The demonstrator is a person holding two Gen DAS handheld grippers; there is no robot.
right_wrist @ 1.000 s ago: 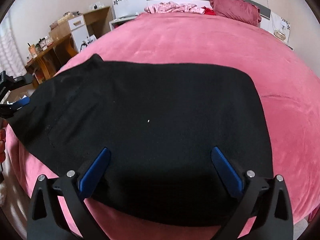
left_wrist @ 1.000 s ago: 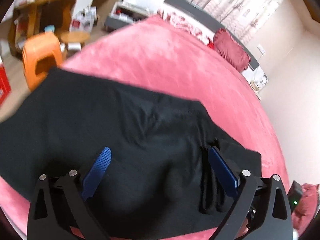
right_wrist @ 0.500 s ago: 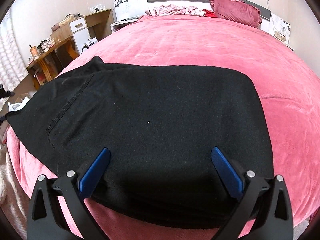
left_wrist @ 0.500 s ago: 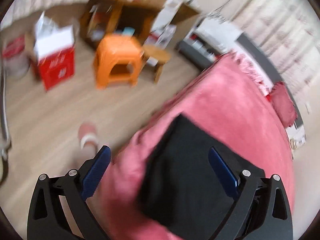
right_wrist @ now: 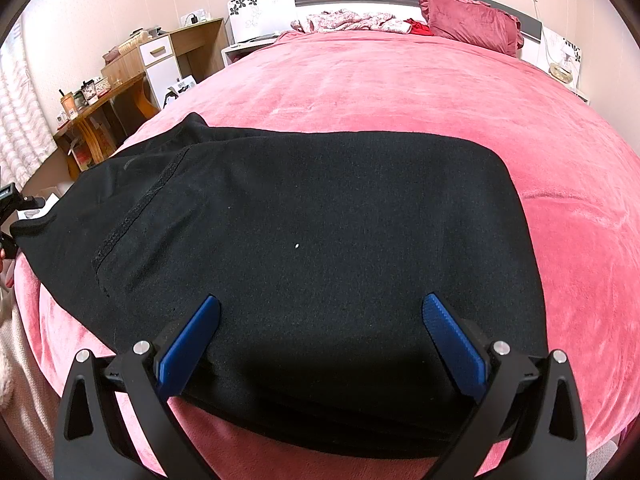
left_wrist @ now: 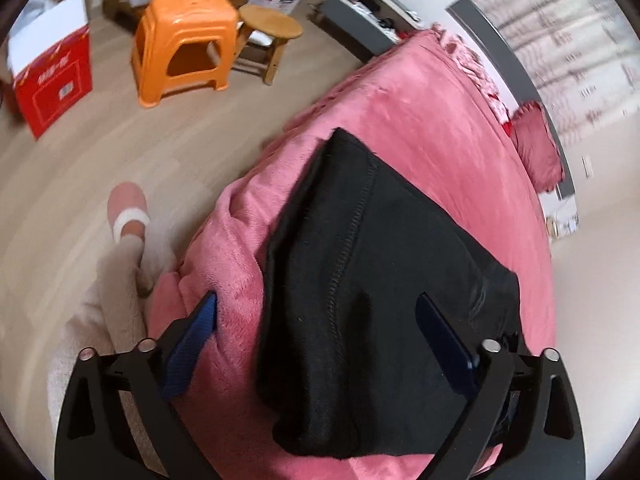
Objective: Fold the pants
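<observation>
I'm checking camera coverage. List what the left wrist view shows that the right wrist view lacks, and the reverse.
Left wrist only: orange stool, round wooden stool, red box, a slippered foot.
Right wrist only: wooden desk, bedside lamp.
Both: black pants on the pink bedspread, red pillow, each view's own open gripper.

Folded black pants (right_wrist: 312,248) lie flat on the pink bed (right_wrist: 400,88), the right gripper (right_wrist: 320,320) spread wide above their near edge

an orange plastic stool (left_wrist: 184,40) stands beside a round wooden stool (left_wrist: 272,28) and a red box (left_wrist: 52,76) on the floor; a crimson pillow (right_wrist: 472,20) rests against the headboard.
</observation>
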